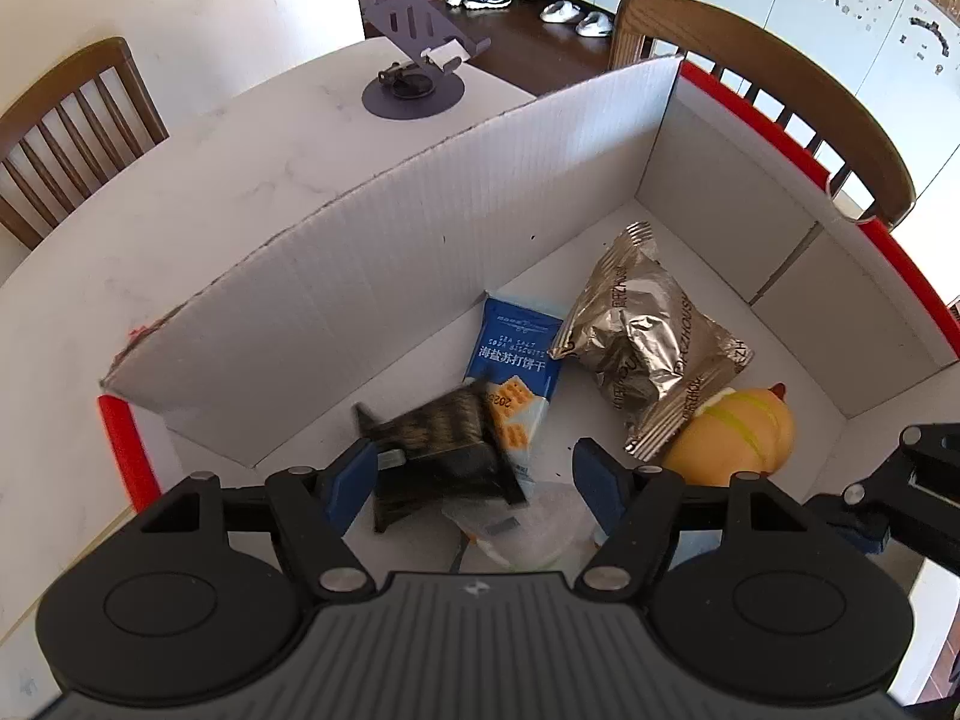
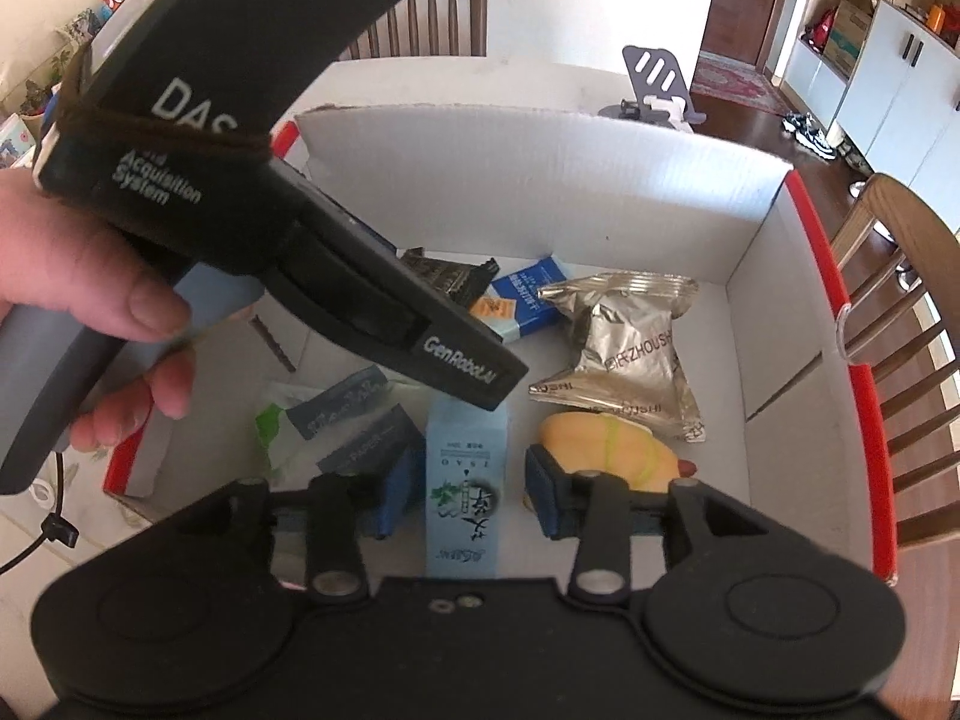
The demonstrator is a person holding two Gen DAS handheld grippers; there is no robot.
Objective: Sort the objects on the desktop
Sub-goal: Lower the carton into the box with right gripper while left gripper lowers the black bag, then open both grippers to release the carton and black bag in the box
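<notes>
Both grippers hang over a white cardboard box (image 1: 420,276) with red outer sides. My left gripper (image 1: 474,483) is open; a dark striped block (image 1: 444,456), blurred, sits between its blue fingers (image 1: 351,480), clear of the right pad. My right gripper (image 2: 471,492) is open around a pale blue carton (image 2: 465,480) lying on the box floor, with small gaps on both sides. Inside the box lie a silver snack bag (image 1: 648,348), a blue biscuit packet (image 1: 516,348), a yellow rubber toy (image 1: 738,438) and a tissue pack (image 2: 336,420). A hand (image 2: 90,300) holds the left gripper's body (image 2: 300,210).
The box stands on a white marble table (image 1: 210,192). A grey phone stand (image 1: 414,60) sits at the table's far edge. Wooden chairs (image 1: 72,132) stand around it, one right behind the box (image 1: 780,60). Shoes lie on the dark floor beyond.
</notes>
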